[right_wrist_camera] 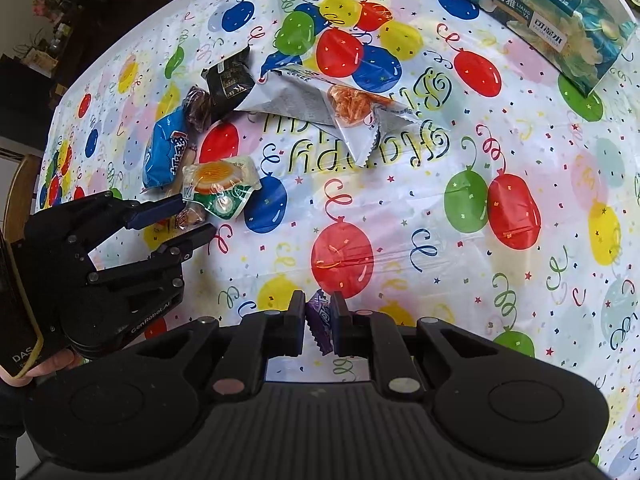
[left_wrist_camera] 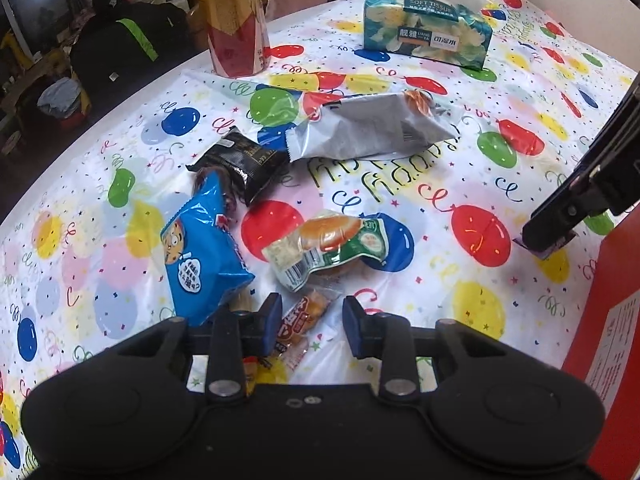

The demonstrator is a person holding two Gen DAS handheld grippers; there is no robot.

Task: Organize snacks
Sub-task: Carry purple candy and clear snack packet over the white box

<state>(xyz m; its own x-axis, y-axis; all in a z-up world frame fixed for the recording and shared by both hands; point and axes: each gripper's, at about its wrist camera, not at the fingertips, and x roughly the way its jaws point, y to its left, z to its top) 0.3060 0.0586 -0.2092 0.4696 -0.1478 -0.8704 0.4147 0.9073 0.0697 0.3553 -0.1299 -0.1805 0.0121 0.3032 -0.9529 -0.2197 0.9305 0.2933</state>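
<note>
Left gripper [left_wrist_camera: 308, 320] released, straddling the small orange snack [left_wrist_camera: 306, 310] near the table's [left_wrist_camera: 440, 184] front edge: lower, centre and close gently; right gripper [right_wrist_camera: 318, 318] clenched on purple candy [right_wrist_camera: 319, 320], so keep it level toward the red box [left_wrist_camera: 616, 320].
</note>
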